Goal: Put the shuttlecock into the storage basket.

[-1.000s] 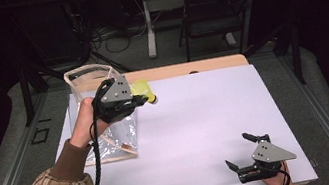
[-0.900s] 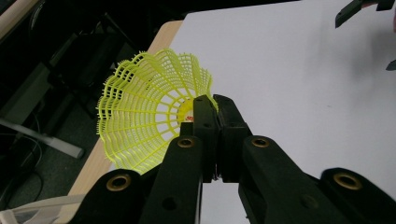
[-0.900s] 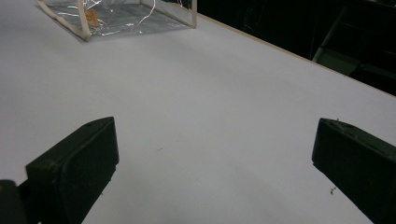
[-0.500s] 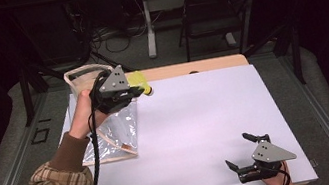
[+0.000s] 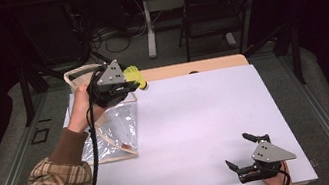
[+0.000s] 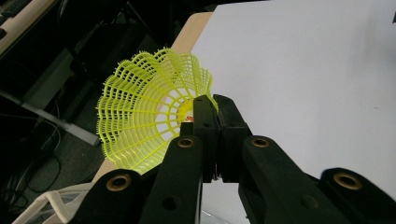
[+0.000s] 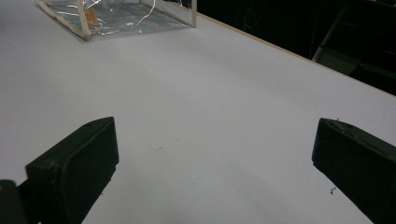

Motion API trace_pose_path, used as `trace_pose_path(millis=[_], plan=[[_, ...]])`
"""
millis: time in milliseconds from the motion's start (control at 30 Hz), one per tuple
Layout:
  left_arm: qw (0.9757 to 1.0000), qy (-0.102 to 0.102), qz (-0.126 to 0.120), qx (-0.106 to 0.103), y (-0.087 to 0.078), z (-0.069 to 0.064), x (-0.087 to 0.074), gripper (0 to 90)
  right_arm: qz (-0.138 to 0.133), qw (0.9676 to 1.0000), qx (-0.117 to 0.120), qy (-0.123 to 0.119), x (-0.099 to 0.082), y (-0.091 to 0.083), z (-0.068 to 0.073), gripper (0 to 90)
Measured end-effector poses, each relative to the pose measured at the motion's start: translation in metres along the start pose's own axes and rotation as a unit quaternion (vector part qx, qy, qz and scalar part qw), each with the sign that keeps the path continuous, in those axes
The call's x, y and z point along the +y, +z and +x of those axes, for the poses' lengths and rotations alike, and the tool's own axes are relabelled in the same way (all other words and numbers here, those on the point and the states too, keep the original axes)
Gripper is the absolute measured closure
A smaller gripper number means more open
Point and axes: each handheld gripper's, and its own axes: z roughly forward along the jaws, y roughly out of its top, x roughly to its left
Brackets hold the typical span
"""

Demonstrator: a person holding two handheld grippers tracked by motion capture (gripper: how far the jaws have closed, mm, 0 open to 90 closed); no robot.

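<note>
Shuttlecock [image 6: 149, 121], yellow with a netted plastic skirt, is the thing in hand: the left claw [image 6: 212, 105] is pinching it, jaws pressed nearly together on the edge of the skirt, with the open skirt facing the left gripper view.

Nearest the person, the right claw [image 5: 243, 152] rests low at the near right corner of the white table [image 5: 208, 125], its jaws spread wide with nothing between them; in the right gripper view they frame only bare table.

Farther off, at the left side of the table, lies a clear plastic bag [image 5: 113, 131] with pale trim and an upright handle. Above its far end the left claw holds the shuttlecock in the air, close to the far left edge of the table, over the strip of bare wood there.

The step looks like carrying the shuttlecock either into or out of the bag; which one cannot be told. Done well, the pinch should stay light, since the thin skirt would likely crush or slip, and the claw should travel level and set it down before opening.
</note>
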Motion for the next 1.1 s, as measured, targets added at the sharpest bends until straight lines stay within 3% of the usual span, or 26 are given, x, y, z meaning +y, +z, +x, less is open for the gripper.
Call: trace_pose_path(millis=[1100], plan=[[0.9986,-0.037,0.004,0.037,-0.007,0.032,-0.013,88.8,0.0,1.0,0.001,0.001,0.0,0.0,0.0,0.0]])
